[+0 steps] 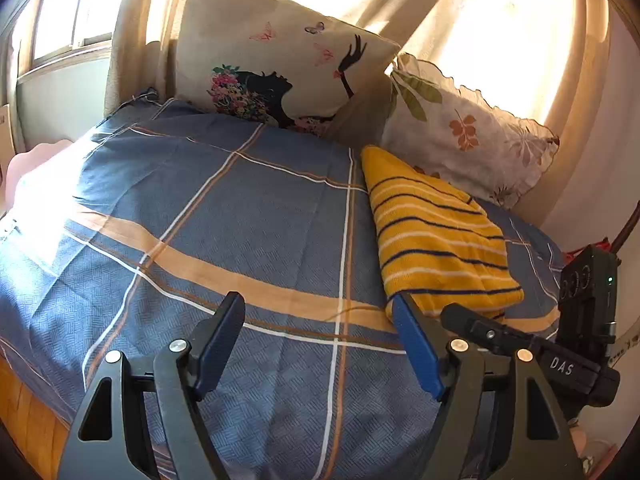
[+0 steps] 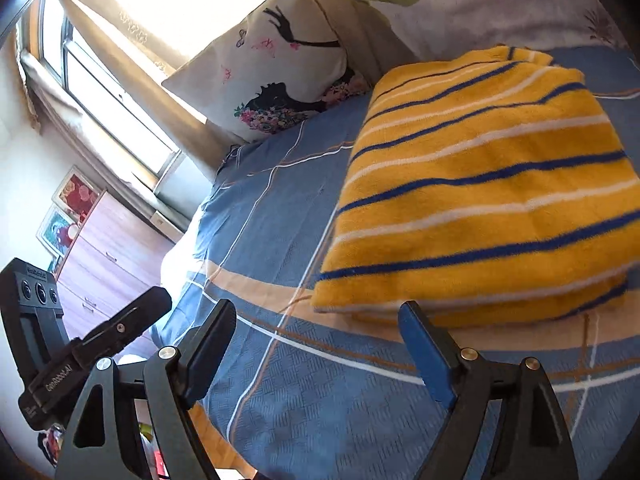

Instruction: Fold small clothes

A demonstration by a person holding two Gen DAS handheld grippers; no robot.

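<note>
A yellow garment with blue and white stripes (image 1: 436, 236) lies folded into a compact stack on the blue plaid bedsheet (image 1: 224, 216), at the right side of the bed. In the right wrist view the garment (image 2: 480, 184) fills the upper right. My left gripper (image 1: 318, 312) is open and empty, hovering over the sheet just left of the garment's near corner. My right gripper (image 2: 318, 320) is open and empty, just in front of the garment's near edge. The other gripper's body shows at the right edge of the left wrist view (image 1: 588, 312).
Two pillows lean at the head of the bed: one with a woman's silhouette (image 1: 276, 68) and a leaf-print one (image 1: 468, 136). Sunlit curtains (image 1: 500, 20) hang behind. A wooden dresser (image 2: 112, 256) stands beside the bed under the window.
</note>
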